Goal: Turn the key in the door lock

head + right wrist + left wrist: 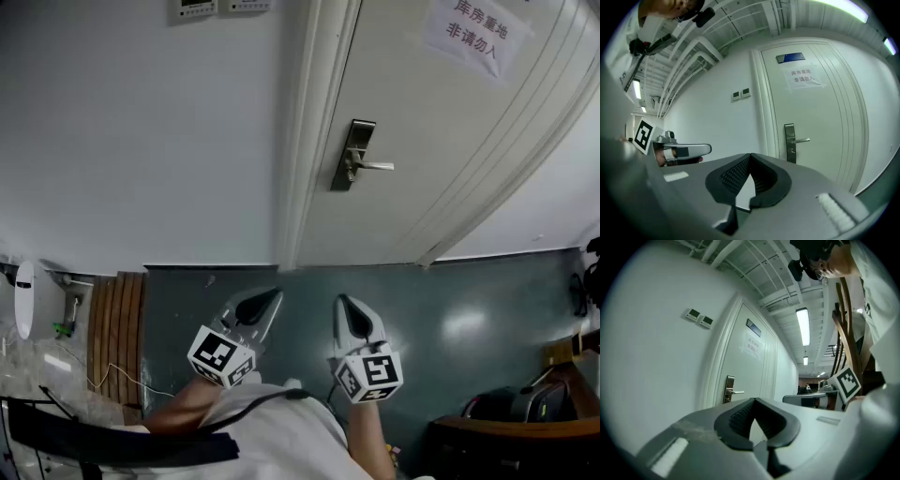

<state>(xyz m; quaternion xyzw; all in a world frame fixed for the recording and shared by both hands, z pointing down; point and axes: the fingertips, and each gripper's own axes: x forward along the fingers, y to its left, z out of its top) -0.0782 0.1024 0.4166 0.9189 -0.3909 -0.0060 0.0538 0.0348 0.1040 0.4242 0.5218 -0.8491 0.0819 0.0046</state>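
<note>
The lock plate [352, 155] with its lever handle [373, 166] sits at the left edge of the door [441, 159]; no key can be made out in it from here. The left claw [272, 298] and the right claw [343, 302] both hang well short of the lock plate, each closed tip to tip on nothing. A key, judged small, stiff and smooth, wants pinching squarely across the flat faces of its head, or it will likely slip under the twist.
</note>
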